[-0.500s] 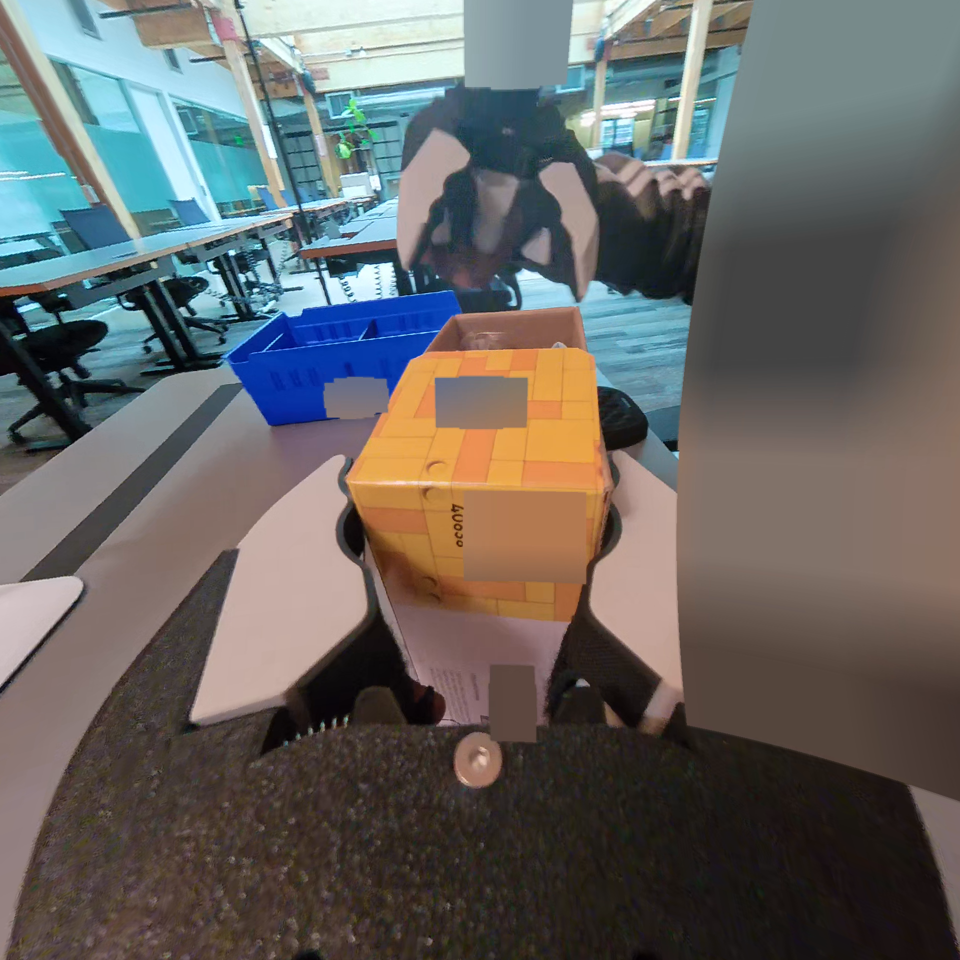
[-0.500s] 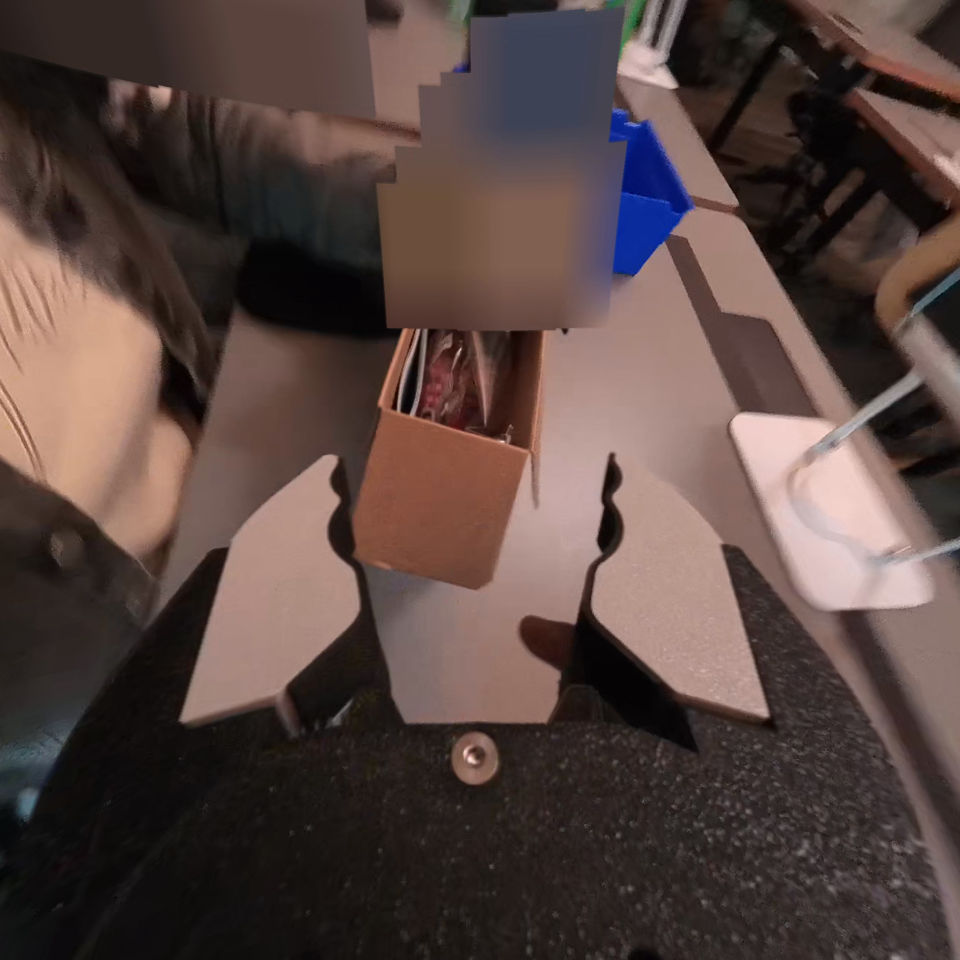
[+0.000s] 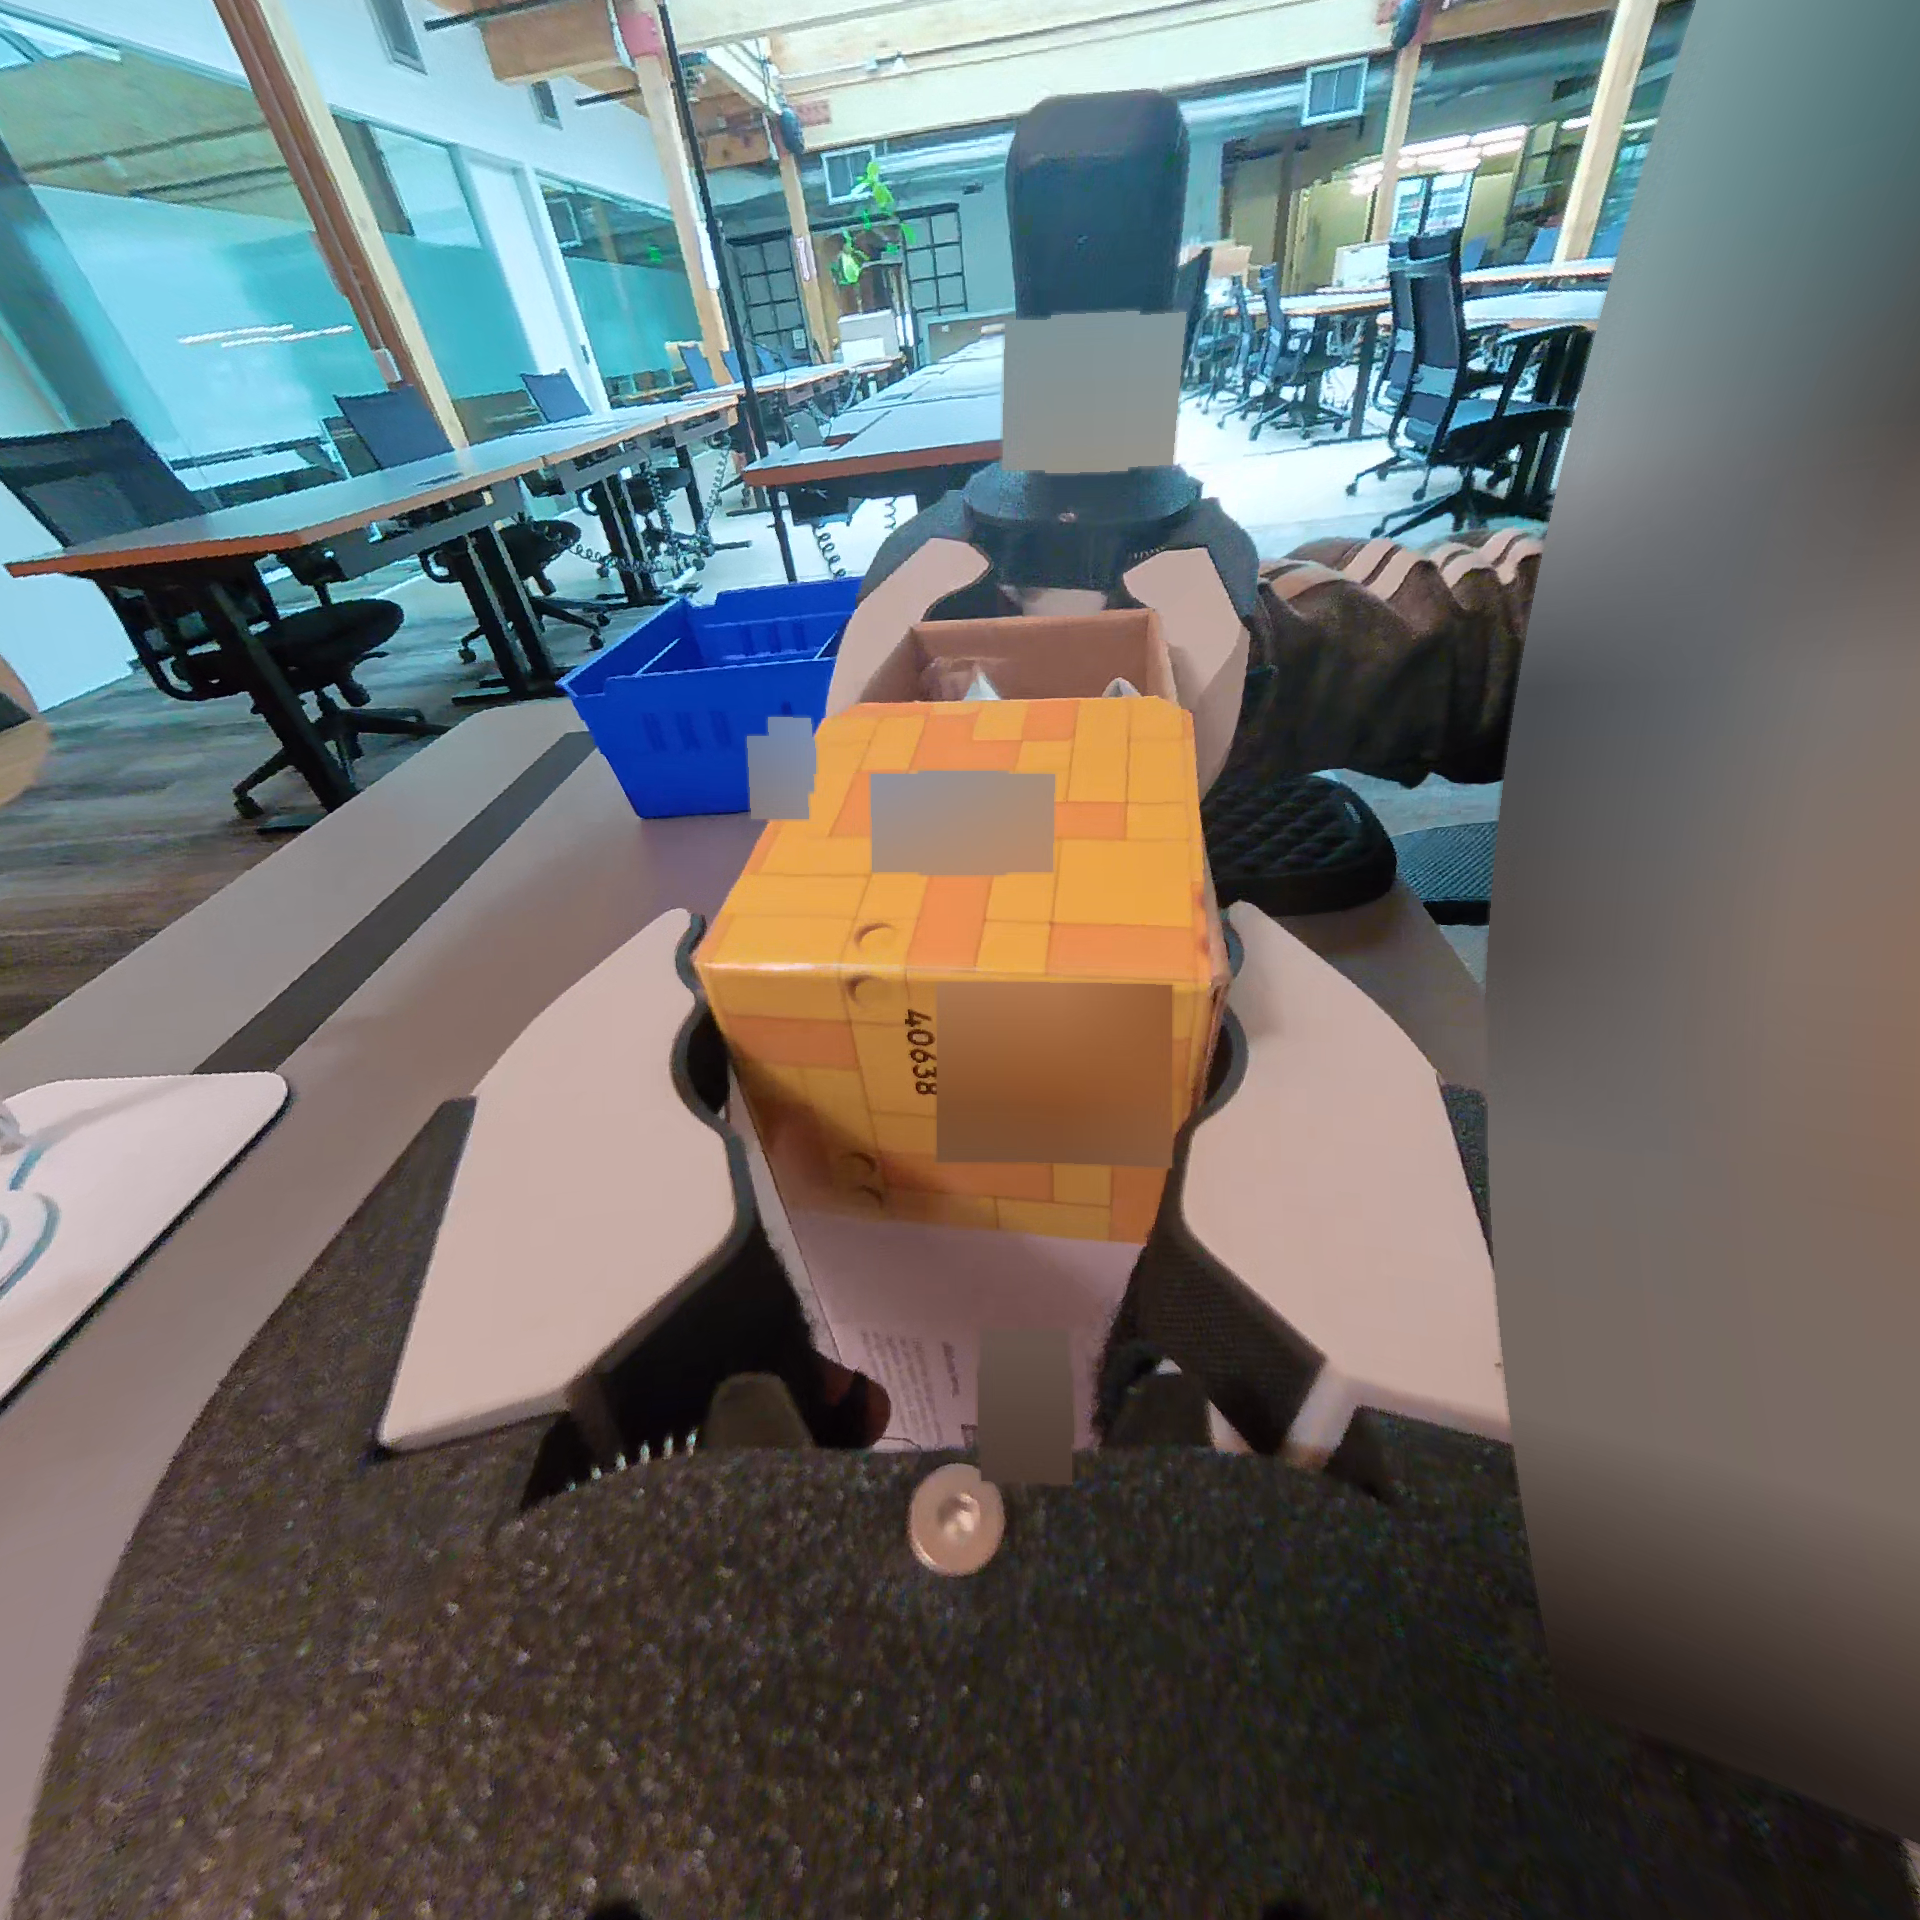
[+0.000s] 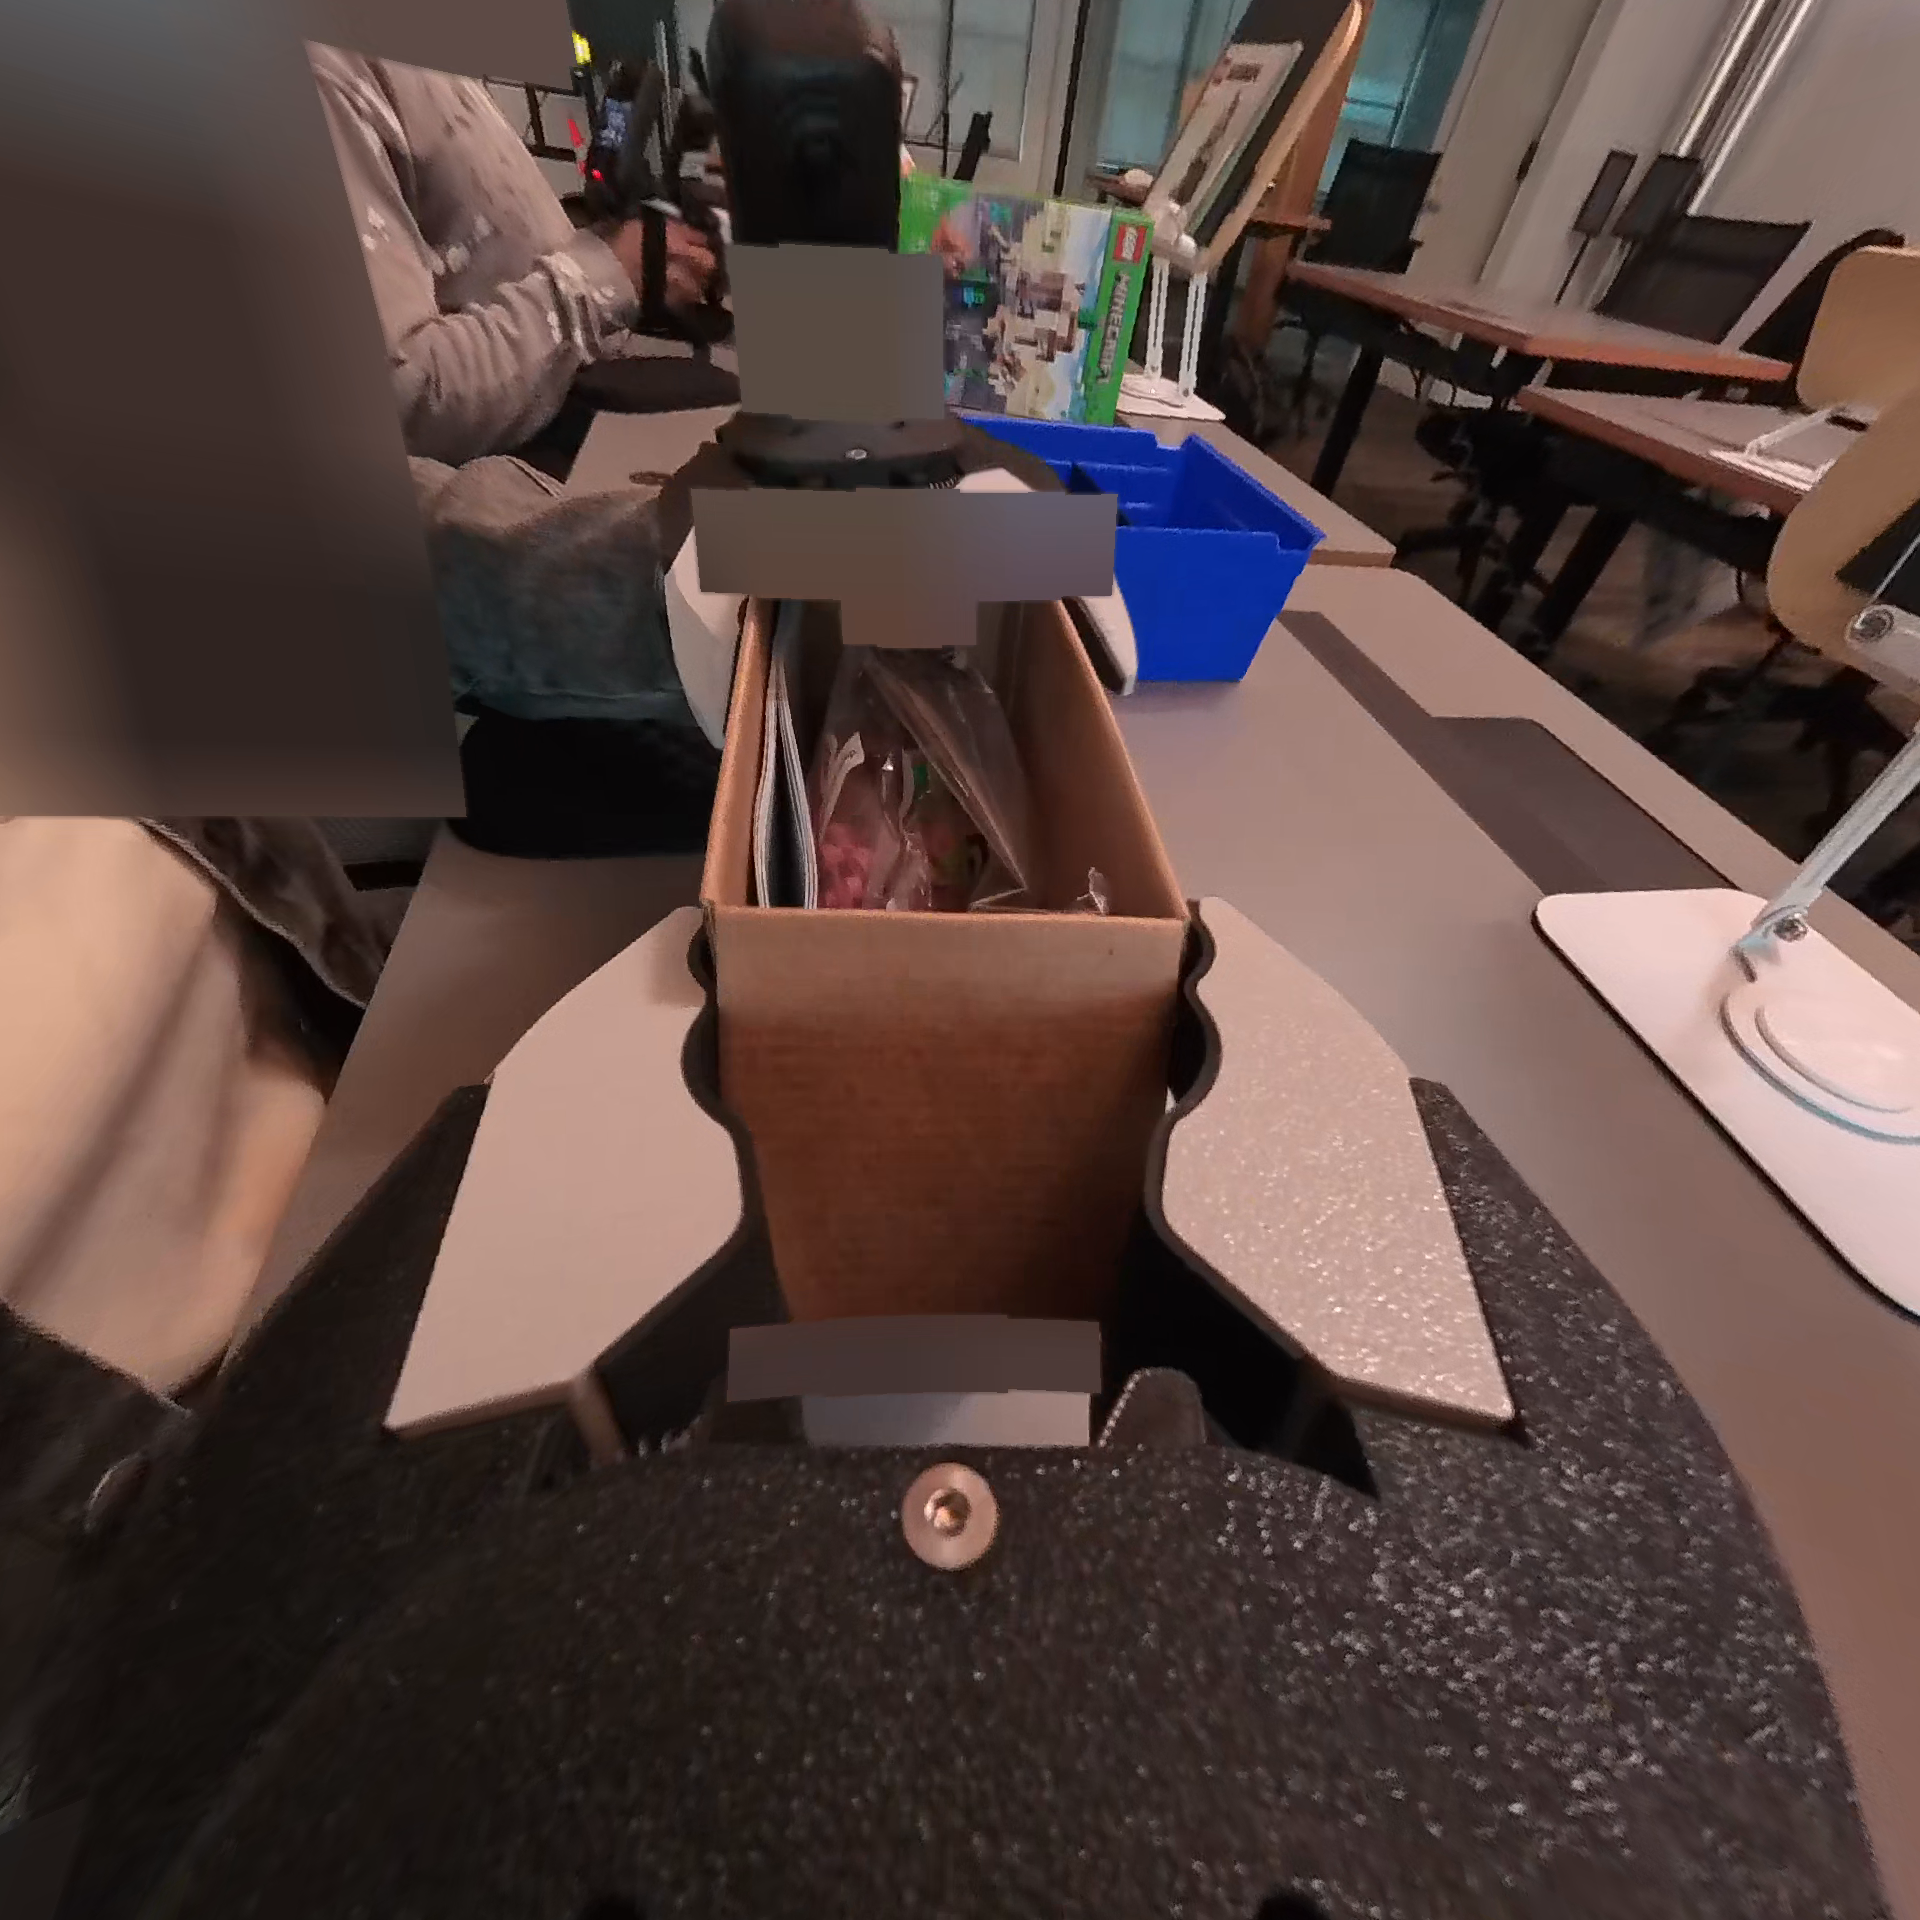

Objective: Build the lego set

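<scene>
In the left wrist view, the left gripper (image 3: pixel 961 1049) is clasping the orange-and-yellow sleeve (image 3: pixel 966 935) of the lego set by its two side faces, close to its near end; the sleeve is sitting on the grey table (image 3: pixel 436 935), just in front of a blue bin (image 3: pixel 707 696); beyond it the brown inner tray (image 3: pixel 1039 644) is sticking out, with the right gripper (image 3: pixel 1039 665) flanking its far end. The printed sleeve is bearing a number and some covered patches of writing — none of it needs repeating.

In the right wrist view, the right gripper (image 4: pixel 945 997) is closing its fingers (image 4: pixel 1299 1143) on the plain end of the tray (image 4: pixel 935 1091), touching both side walls; inside are standing a thin booklet (image 4: pixel 784 790) and clear bags of pieces (image 4: pixel 914 810). A boxed set with printed art (image 4: pixel 1029 301) is standing farther back.

Judging by the look, the cardboard is light and fairly stiff, though its open walls are likely giving under a hard squeeze; the corners near the closed end seem the safest hold — the glossy sleeve may be slipping more readily than the raw tray; the bags are soft and crinkly, best pinched at a top edge.
</scene>
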### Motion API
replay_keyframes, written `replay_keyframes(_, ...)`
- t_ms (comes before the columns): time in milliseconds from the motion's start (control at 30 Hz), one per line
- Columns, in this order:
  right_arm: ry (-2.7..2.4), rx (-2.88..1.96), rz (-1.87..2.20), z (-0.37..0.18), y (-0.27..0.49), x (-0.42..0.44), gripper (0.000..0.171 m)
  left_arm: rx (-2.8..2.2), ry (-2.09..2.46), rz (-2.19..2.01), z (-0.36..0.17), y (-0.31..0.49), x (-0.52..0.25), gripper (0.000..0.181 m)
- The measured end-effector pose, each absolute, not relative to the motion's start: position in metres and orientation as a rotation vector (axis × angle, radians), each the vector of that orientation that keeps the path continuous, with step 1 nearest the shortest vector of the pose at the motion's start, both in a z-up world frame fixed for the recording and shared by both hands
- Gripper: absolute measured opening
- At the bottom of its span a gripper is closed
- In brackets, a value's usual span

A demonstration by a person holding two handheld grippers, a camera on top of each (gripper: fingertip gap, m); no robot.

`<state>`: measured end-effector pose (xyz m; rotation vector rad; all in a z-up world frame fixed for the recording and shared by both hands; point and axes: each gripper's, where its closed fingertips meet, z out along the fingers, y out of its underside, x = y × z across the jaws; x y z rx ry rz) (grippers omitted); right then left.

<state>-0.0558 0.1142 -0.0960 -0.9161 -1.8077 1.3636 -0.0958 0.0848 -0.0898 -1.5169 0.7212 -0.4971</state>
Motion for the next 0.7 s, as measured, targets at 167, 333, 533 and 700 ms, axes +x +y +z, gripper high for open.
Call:
replay_keyframes(167,-1.839,-0.892,1.358,-0.096,0.112,-0.055,0.083,-1.614,0.892,-0.336,-0.089,0.076,-0.104,0.107)
replay_keyframes(333,-1.855,-0.893,1.371,-0.097,0.113,-0.056,0.083,-1.556,1.114,-0.279,-0.023,0.050,-0.111,0.097)
replay_keyframes(533,-1.854,-0.892,1.377,-0.097,0.114,-0.057,0.083,-1.749,1.723,-0.142,-0.028,0.059,-0.091,0.006)
replay_keyframes(700,-1.847,-0.891,1.377,-0.096,0.113,-0.056,0.083,-1.967,2.052,-0.112,-0.062,0.085,-0.084,0.012)
